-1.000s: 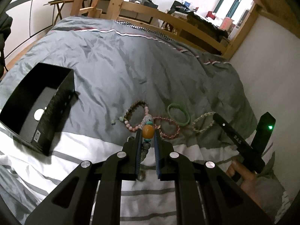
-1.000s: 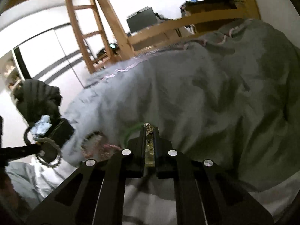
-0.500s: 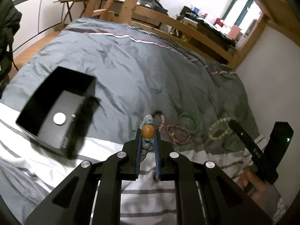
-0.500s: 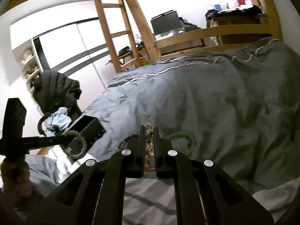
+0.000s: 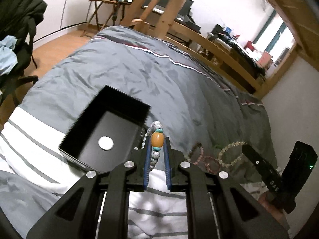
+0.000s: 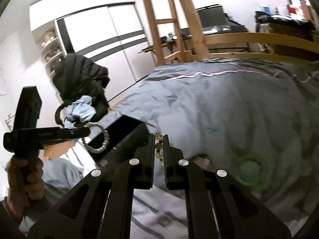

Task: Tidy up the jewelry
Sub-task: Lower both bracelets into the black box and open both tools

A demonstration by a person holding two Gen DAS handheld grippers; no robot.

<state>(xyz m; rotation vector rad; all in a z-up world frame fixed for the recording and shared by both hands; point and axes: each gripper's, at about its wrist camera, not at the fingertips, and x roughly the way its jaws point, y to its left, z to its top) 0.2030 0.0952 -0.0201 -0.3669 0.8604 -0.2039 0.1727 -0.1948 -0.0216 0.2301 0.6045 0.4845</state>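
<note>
- We see the left gripper (image 5: 157, 146) with its blue-lined jaws closed on a beaded bracelet (image 5: 157, 139): one smooth amber oval bead, small turquoise discs and speckled grey-white round beads, held in the air just beside the black box (image 5: 83, 127).
- The box is rectangular, matte and open-topped, with a round white disc (image 5: 106, 143) on its floor.
- The right gripper (image 6: 159, 144) has its jaws clamped on a string of translucent yellowish beads (image 6: 159, 146).
- More bead bracelets (image 5: 231, 156) lie on the wrinkled grey duvet (image 5: 159, 75), near its white striped band.
- A pale wooden bed frame (image 5: 209, 43) and ladder (image 6: 159, 20) stand behind.
</note>
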